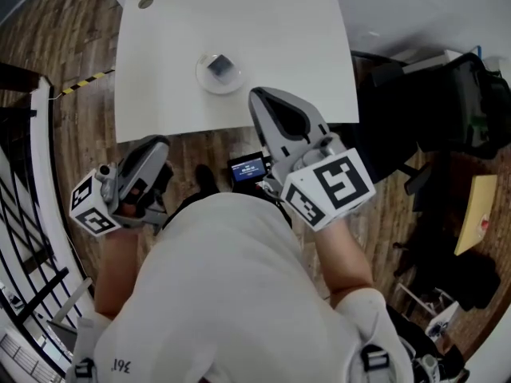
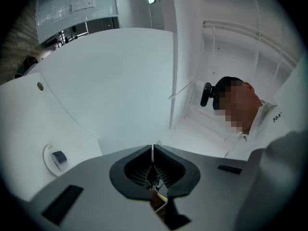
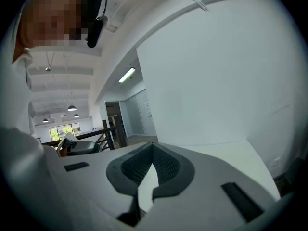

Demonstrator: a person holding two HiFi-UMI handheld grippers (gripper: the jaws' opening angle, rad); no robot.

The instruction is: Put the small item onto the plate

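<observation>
Small item (image 1: pixel 220 65), a dark grey, blocky little piece with a paler sheen on its top face, lies in the middle of the plate (image 1: pixel 204 82). The plate is a small round dish, pale and perhaps clear, standing near the front edge of the white worktop (image 1: pixel 271 30). From the left gripper view the small item (image 2: pixel 58 157) reads as a squat cube with flat sides, sitting level on the plate (image 2: pixel 46 154). It looks rigid and light, probably smooth enough to slip under a weak pinch. The safest hold would be across two opposite flat sides, low down, with the jaws coming from above. The plate looks light too and may slide on the smooth worktop if nudged. The left hand-held gripper (image 1: pixel 160 144) is closed, its jaws meeting with nothing between them, and it is held off the worktop close to the person's body. The right hand-held gripper (image 1: pixel 260 94) is also closed and empty, its tip just over the worktop's front edge, beside the plate but not touching it. The placing looks done.
</observation>
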